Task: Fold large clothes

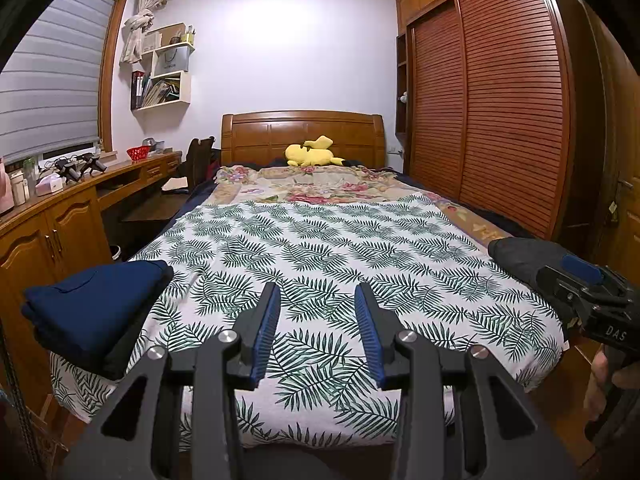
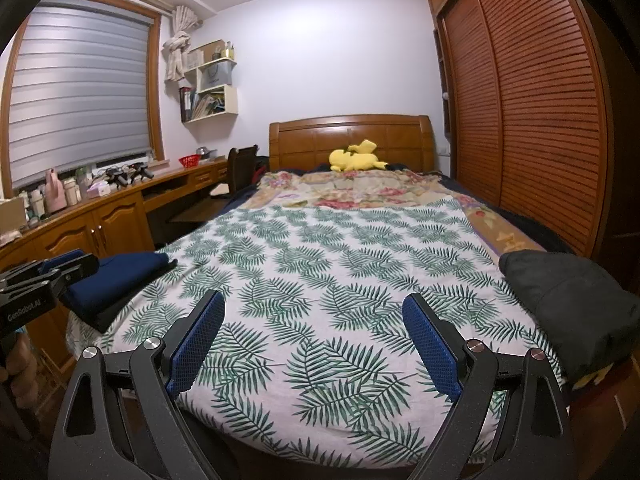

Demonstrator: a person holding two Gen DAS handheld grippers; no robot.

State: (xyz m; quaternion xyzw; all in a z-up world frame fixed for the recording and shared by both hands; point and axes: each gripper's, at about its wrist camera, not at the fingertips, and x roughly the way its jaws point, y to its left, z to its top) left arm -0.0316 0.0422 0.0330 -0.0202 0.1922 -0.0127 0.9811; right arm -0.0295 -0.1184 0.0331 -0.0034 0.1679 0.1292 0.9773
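Note:
A folded navy garment (image 1: 96,304) (image 2: 116,280) lies on the bed's near left corner, on top of a black layer. A dark grey garment (image 1: 524,256) (image 2: 572,304) sits bundled on the near right corner. Between them stretches the white leaf-print sheet (image 1: 320,240) (image 2: 340,260), flat and bare. My left gripper (image 1: 318,296) hovers over the foot of the bed, jaws partly apart with nothing between them. My right gripper (image 2: 314,300) hangs beside it, jaws wide, also empty. In the left wrist view the right gripper (image 1: 588,280) shows in front of the grey garment. In the right wrist view the left gripper (image 2: 86,262) shows next to the navy one.
A yellow plush toy (image 1: 310,154) lies by the wooden headboard on a floral blanket (image 1: 308,186). A slatted wooden wardrobe (image 1: 500,112) runs along the right side. A long wooden desk (image 2: 120,208) with bottles and a chair lines the left wall under the window.

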